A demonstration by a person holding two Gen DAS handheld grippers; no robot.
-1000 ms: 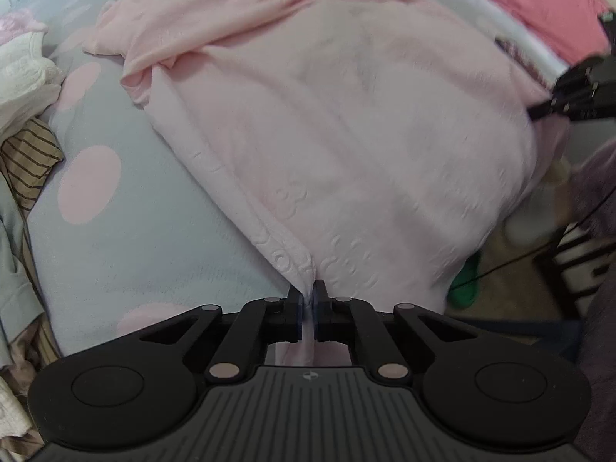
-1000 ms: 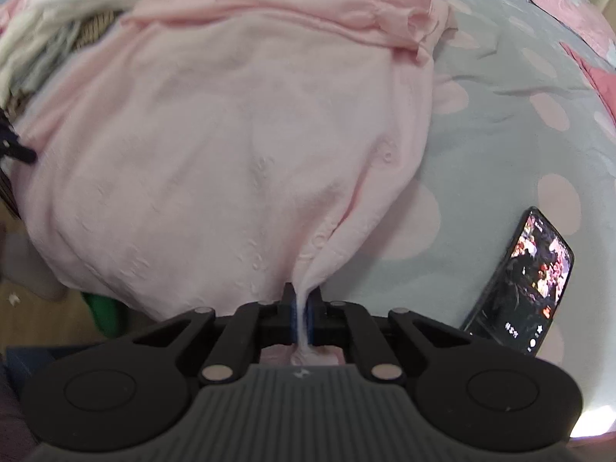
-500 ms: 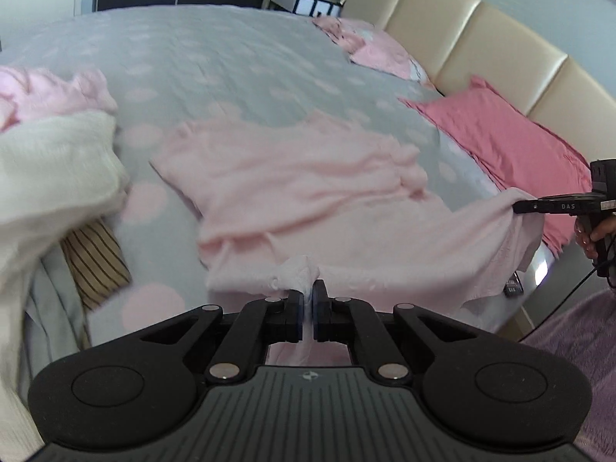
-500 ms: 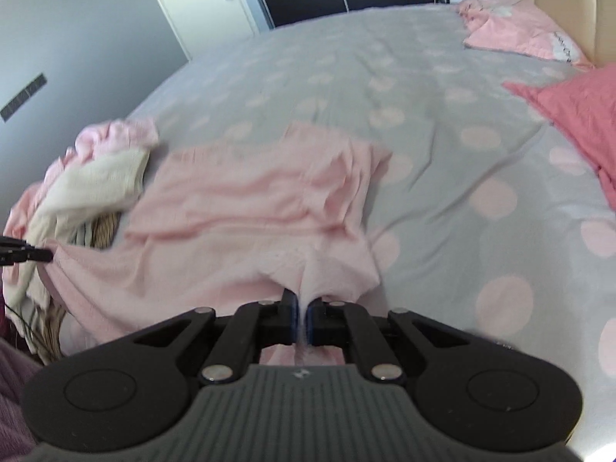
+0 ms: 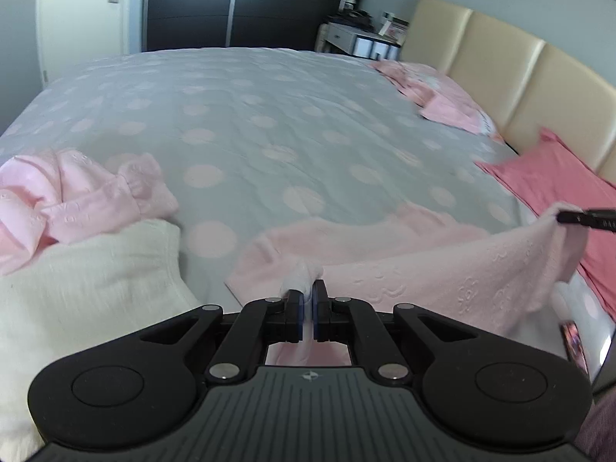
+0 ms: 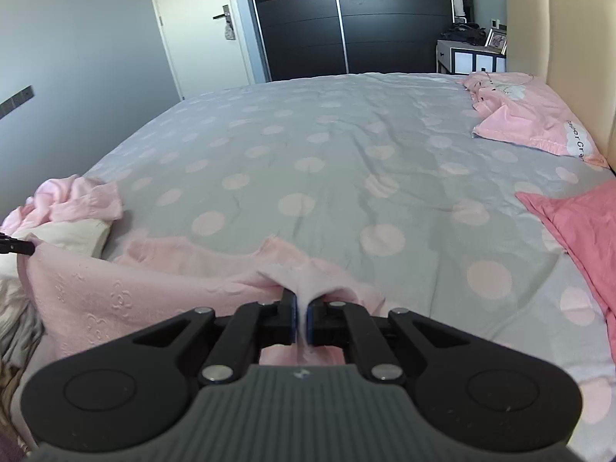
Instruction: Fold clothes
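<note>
Both grippers, left gripper (image 5: 308, 310) and right gripper (image 6: 302, 313), pinch a soft, flower-embossed pink garment (image 5: 442, 281).

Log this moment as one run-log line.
left gripper: shut on pink garment | right gripper: shut on pink garment | garment lifted between both, far part on bedspread | fold incomplete

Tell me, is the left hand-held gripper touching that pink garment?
Touching. The left wrist view shows the left hand-held gripper pinching the pink garment.
</note>
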